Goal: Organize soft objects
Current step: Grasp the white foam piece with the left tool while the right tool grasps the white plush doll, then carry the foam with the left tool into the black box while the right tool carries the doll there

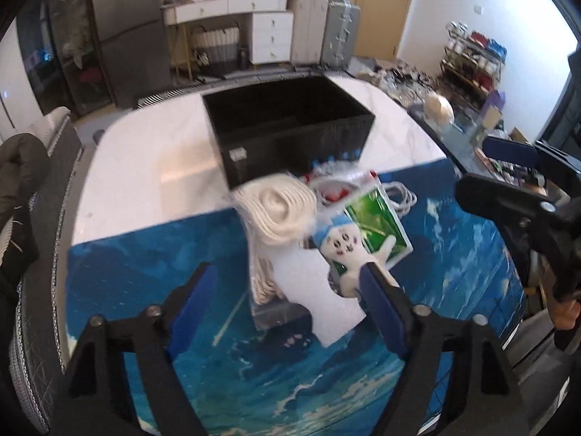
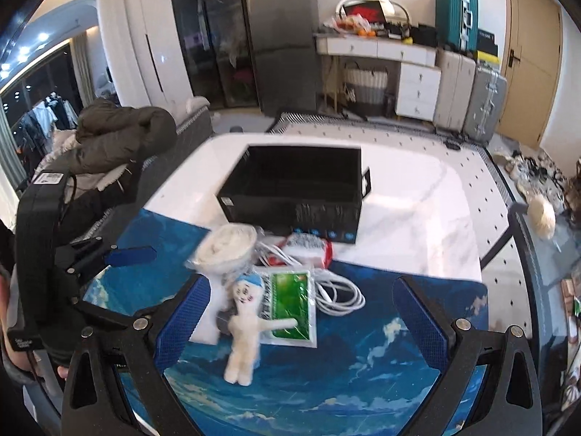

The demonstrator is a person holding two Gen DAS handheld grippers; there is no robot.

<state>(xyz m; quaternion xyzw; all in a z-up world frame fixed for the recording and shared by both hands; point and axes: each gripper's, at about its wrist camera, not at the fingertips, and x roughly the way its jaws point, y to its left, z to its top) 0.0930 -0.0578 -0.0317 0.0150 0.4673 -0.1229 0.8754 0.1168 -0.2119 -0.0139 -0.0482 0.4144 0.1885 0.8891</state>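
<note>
While both claws hang spread wide and empty above the blue sky-print mat (image 2: 363,370), the soft things lie heaped at its far edge. The left gripper (image 1: 287,287) frames a white card (image 1: 308,290) and the small white plush doll with a blue cap (image 1: 343,250), whose body seems to touch the right-hand pad, though blur makes that uncertain. The right gripper (image 2: 301,301) hovers over the same doll (image 2: 243,330). A bagged coil of white rope (image 2: 227,247) sits just behind, beside a green foil packet (image 2: 290,301) and a looped white cable (image 2: 341,298). An open black box (image 2: 294,189) stands behind the pile on the white table (image 2: 417,225).
</note>
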